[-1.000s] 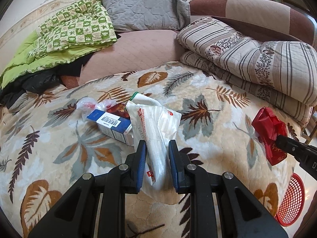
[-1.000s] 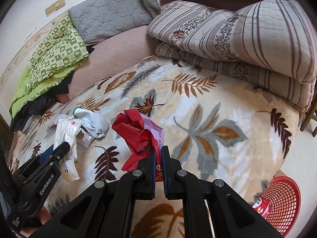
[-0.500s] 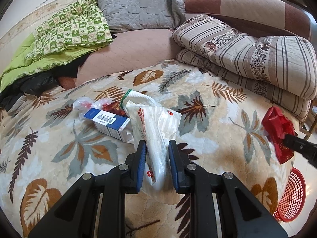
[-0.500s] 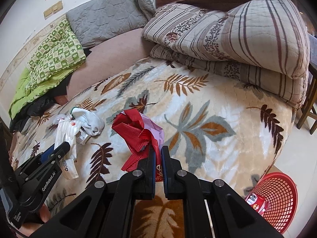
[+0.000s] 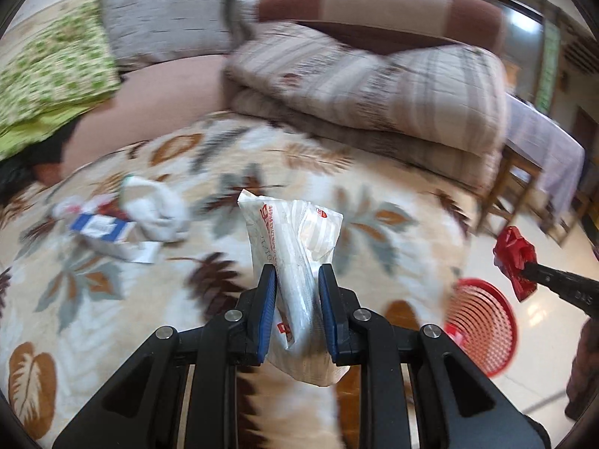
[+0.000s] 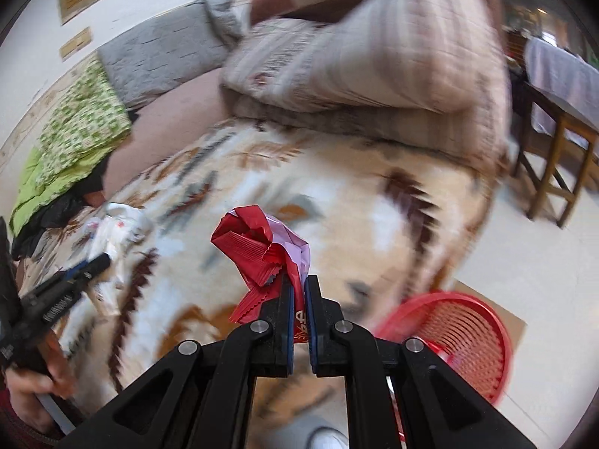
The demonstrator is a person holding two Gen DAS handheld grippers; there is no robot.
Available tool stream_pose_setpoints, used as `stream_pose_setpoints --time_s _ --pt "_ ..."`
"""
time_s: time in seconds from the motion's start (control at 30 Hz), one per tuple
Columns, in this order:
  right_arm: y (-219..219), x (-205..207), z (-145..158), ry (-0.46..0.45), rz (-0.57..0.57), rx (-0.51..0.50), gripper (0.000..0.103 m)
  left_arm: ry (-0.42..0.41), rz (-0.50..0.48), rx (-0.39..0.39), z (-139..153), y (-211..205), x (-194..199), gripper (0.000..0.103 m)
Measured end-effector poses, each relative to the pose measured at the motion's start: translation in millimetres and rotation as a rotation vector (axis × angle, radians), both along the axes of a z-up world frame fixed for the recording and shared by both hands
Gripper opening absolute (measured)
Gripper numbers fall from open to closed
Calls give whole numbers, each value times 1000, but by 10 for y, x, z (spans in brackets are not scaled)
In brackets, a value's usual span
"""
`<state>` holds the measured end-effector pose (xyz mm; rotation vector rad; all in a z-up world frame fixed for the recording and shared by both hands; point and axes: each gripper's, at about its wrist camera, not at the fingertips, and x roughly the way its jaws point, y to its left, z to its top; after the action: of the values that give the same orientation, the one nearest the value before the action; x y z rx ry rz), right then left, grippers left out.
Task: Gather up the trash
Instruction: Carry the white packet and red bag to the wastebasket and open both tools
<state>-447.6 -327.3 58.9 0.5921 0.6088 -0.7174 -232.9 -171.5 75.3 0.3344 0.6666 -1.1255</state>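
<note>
Both grippers pinch trash, the left gripper [image 5: 297,280] a white wrapper [image 5: 292,239], the right gripper [image 6: 298,292] a red wrapper [image 6: 262,247]; the red basket [image 6: 468,333] waits beside the right jaws, and a blue box [image 5: 103,226] lies uncollected beyond the left jaws.

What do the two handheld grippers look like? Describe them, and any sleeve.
Both the left gripper and right gripper are matte black, with angular linkage arms, silver pivot rivets and blue pads. White lettering marks the left one's side. A dark red sleeve shows at the wrist.

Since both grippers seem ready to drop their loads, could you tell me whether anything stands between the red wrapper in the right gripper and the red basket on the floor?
Nothing visible does. The right gripper holds the red wrapper beside the bed's edge, and the red basket sits open-topped on the floor just below and to its right.
</note>
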Motion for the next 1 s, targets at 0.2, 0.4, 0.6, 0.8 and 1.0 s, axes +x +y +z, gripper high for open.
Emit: stream_pose_setpoints --time_s 0.2,0.4,0.6,0.8,1.0 --pt "-157 -831 -171 41 -137 25 6 22 -185 6 73 -292 -552 22" --pt "-338 -1318 -294 8 -229 71 6 41 -353 35 80 -593 -1140 22" --pt "-382 -1408 -291 -18 -234 72 6 30 -462 62 115 -926 -1480 22" --pt "-475 -1468 -435 -31 -261 108 6 112 -512 134 -33 -1205 -1635 22" --pt "-582 -1484 -606 -22 -291 152 8 194 -491 156 -118 -1432 -1718 38"
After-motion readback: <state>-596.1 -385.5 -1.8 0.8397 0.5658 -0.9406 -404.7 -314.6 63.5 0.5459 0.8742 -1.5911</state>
